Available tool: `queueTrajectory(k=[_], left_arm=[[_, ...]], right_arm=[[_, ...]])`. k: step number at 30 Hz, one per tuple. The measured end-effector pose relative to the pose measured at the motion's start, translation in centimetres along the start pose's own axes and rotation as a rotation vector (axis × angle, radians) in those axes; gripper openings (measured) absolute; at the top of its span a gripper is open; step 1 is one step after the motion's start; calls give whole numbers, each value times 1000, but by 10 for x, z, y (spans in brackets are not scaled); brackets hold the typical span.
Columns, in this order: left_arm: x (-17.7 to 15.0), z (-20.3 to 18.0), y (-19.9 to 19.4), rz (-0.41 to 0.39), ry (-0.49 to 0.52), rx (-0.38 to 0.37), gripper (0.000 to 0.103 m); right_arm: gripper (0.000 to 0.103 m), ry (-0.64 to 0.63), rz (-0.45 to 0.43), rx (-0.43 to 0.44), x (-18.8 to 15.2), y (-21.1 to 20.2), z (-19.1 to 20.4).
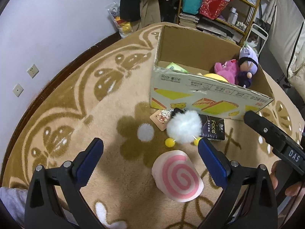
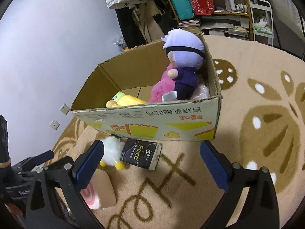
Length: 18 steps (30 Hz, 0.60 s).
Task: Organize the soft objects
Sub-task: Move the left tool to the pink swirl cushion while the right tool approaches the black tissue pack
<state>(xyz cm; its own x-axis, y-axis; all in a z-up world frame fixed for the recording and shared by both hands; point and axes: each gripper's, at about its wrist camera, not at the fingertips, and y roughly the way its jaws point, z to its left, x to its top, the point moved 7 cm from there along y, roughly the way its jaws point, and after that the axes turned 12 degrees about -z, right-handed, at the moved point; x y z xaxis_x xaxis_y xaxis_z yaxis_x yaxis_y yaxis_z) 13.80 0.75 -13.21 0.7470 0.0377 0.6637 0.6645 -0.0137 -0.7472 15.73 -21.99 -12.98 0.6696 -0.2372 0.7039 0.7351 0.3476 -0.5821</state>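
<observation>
An open cardboard box (image 1: 192, 87) stands on the rug and holds a purple-haired doll (image 1: 247, 63), a pink plush (image 1: 226, 70) and a yellow plush (image 1: 215, 76). The box (image 2: 152, 126) also shows in the right wrist view with the doll (image 2: 183, 57) leaning in its right corner. On the rug in front lie a pink-swirl roll cushion (image 1: 178, 177), a white fluffy toy with yellow feet (image 1: 184, 127) and a black tissue pack (image 1: 211, 127). My left gripper (image 1: 150, 158) is open just above the swirl cushion. My right gripper (image 2: 152, 162) is open and empty above the rug, near the tissue pack (image 2: 141, 155).
A small card (image 1: 160, 119) lies by the box. The tan patterned rug (image 1: 76, 114) covers the floor. A cluttered shelf (image 1: 219, 9) and hanging clothes (image 1: 141, 2) stand behind the box. A wall with sockets (image 1: 32, 70) is to the left.
</observation>
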Motion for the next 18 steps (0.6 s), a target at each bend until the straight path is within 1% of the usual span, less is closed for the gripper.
queueTrajectory(k=[9,13,18], left_arm=[[-12,-8,11,61,-13,-37,99],[-18,-11,17,91,-15,-44,99],[-29,-15,29,147,-28,-53,99]], right_arm=[[103,42,27,7,0,16,-1],[103,30,43,5,-2,24,-1],[103,34,65,8,-8,34,0]])
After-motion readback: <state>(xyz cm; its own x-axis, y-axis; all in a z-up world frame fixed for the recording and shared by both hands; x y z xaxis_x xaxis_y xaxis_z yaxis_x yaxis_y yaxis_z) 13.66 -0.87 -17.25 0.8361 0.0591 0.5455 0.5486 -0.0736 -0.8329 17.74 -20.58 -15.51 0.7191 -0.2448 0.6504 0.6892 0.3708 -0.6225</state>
